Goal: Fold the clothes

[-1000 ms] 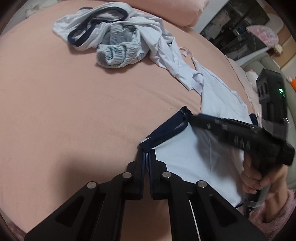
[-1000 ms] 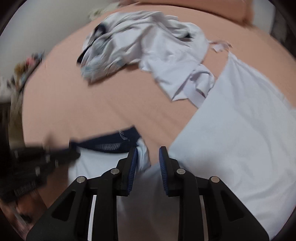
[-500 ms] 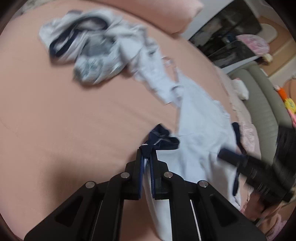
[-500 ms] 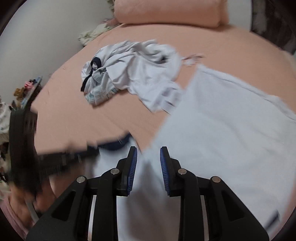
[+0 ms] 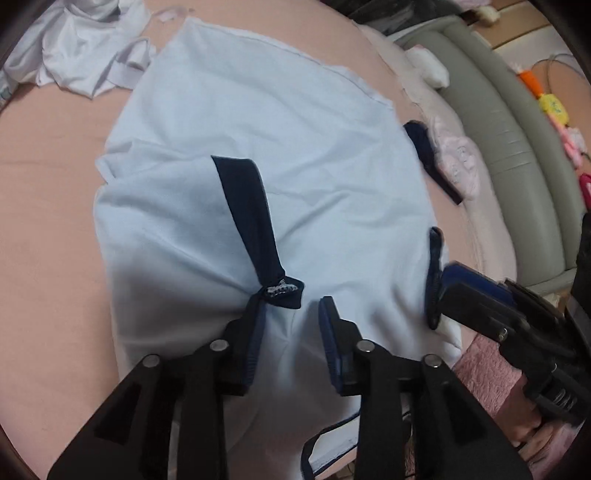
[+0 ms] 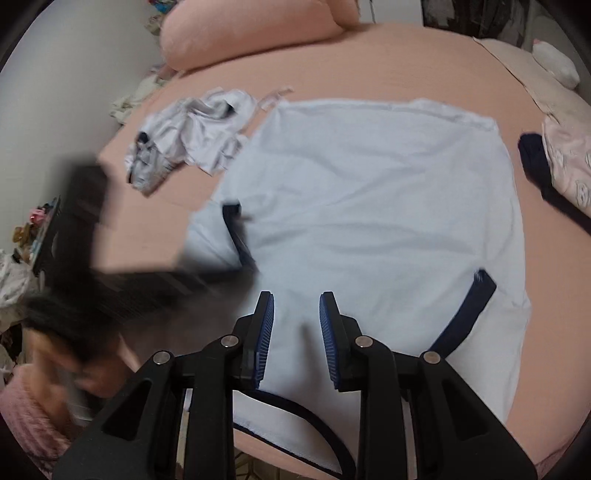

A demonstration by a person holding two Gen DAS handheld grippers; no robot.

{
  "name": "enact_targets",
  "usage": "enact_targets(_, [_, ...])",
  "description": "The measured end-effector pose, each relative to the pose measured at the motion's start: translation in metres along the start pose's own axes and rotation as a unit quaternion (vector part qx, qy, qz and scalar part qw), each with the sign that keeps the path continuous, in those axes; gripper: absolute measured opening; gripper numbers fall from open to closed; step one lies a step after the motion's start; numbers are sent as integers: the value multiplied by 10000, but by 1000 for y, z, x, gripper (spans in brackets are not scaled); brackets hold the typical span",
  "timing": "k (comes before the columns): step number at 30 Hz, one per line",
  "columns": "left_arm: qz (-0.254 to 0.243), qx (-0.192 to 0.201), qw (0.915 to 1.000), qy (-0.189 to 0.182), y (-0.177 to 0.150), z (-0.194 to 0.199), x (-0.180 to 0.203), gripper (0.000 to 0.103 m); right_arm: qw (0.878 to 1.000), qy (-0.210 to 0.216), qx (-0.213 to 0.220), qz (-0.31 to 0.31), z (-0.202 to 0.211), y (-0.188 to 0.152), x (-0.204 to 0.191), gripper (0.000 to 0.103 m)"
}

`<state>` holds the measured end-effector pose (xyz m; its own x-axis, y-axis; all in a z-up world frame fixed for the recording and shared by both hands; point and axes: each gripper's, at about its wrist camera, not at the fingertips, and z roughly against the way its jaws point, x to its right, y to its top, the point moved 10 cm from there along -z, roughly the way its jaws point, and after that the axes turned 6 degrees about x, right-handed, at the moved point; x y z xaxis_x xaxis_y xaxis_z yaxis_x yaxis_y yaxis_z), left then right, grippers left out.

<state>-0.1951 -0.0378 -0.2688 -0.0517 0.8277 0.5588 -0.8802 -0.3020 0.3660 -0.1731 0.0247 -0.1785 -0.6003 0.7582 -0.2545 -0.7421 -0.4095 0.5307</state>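
my left hand-held gripper (image 5: 293, 306) has just been opening, the navy sleeve cuff (image 5: 282, 291) at its left pad; my right hand-held gripper (image 6: 297, 312) hangs narrowly parted, empty, over the pale blue shirt (image 6: 369, 206) at frame centre.

bare bed (image 6: 388, 51) beyond, clothes pile (image 6: 188, 136) left

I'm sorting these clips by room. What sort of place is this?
Most likely a bedroom at home: the light blue shirt lies on a bed with a pink sheet, a matching pink pillow at its head, and a pile of unfolded laundry beside the shirt.
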Motion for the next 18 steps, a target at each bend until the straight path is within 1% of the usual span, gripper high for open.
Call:
enact_targets(1, [3,127,9999,-98,0,11,3,48,10000,63,5,29,1,1,-3,26])
enact_targets(3, [59,527,9980,-346,2,46,6,49,9998,186,-11,118,-2,3,-11,26])
enact_targets(4, [80,785,9964,-295,4,64,3,49,9993,309,-42,184,-3,3,-17,26])
enact_targets(5, [94,1100,9939,-74,5,83,-5,49,9989,403,-67,220,-9,5,-28,26])
enact_targets(6, [114,1322,9909,221,5,98,-15,48,9983,502,-79,284,-15,7,-38,26])
enact_targets(7, [152,1364,9893,498,2,101,-26,46,9975,604,-88,357,-20,8,-47,26])
enact_targets(9, [249,1271,9877,875,-6,98,-50,20,9948,849,-263,504,-40,1,-68,26])
enact_targets(11, [189,944,9893,1095,-20,80,-63,16,9939,593,-525,773,-65,-9,-72,25])
enact_targets(12, [109,736,9901,1191,-29,69,-67,14,9928,249,-680,956,-80,-17,-67,25])
enact_targets(14, [-239,460,9877,1477,-44,57,-68,12,9926,131,-672,1006,-90,-22,-61,20])
enact_targets(16, [-497,333,9843,1659,-52,60,-64,12,9948,188,-606,798,-87,-20,-52,15])
enact_targets(17, [-435,360,9848,1642,-52,66,-63,12,9959,159,-554,699,-84,-17,-46,12])
enact_targets(18, [-270,463,9863,1557,-51,73,-64,12,9969,116,-499,604,-80,-14,-41,12])
